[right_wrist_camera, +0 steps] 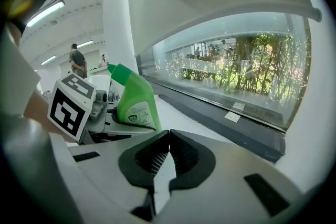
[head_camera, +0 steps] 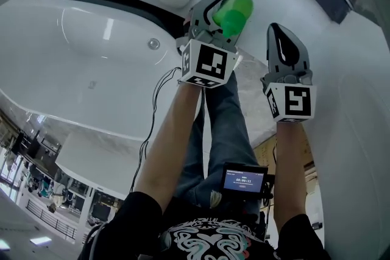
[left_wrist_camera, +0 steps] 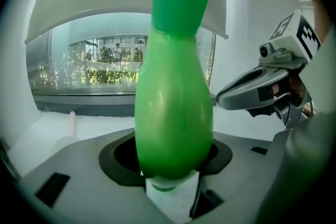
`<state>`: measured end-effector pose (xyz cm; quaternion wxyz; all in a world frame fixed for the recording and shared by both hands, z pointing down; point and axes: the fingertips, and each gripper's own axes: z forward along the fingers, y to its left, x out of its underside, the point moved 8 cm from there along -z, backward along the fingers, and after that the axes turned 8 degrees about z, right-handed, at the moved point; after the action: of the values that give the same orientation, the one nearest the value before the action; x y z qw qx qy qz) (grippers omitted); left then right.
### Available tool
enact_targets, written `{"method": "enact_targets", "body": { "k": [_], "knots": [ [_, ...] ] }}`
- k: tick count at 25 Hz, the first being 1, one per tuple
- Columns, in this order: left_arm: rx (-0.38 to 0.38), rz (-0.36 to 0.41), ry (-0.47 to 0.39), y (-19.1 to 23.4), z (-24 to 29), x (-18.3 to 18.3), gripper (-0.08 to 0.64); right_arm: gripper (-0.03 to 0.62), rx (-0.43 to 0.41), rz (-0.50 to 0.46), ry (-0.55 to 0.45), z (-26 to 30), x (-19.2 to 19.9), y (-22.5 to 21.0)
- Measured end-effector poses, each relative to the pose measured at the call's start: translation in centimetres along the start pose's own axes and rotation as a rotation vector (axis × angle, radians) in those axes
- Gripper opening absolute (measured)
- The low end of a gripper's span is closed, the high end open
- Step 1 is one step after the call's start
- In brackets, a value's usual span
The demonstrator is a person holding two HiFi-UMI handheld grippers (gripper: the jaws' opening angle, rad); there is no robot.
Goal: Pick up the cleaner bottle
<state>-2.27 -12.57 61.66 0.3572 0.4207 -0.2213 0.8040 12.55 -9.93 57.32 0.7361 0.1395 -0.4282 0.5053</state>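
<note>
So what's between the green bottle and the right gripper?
A finger of the left gripper beside the green bottle, then bare white ledge, seen in the right gripper view.

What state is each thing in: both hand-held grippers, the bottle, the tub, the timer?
Cleaner bottle: upright on the white ledge, cap on.
Left hand-held gripper: open, jaws either side of the cleaner bottle.
Right hand-held gripper: shut, empty.
Bathtub: no water visible.
Timer device: screen lit.
</note>
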Motion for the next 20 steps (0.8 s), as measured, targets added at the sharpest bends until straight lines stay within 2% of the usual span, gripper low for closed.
{"method": "enact_targets", "body": {
  "k": [5,13,20],
  "knots": [
    [0.006,0.015,-0.028,0.0,0.5,-0.3,0.221,0.028,0.001,0.005,0.004,0.0,0.6,-0.2],
    [-0.043,0.044,0.029,-0.4,0.8,0.1,0.221,0.028,-0.005,0.006,0.004,0.1,0.4,0.0],
    [-0.078,-0.024,0.056,0.2,1.3,0.5,0.215,0.028,0.0,0.015,0.007,0.1,0.5,-0.3]
  ]
}}
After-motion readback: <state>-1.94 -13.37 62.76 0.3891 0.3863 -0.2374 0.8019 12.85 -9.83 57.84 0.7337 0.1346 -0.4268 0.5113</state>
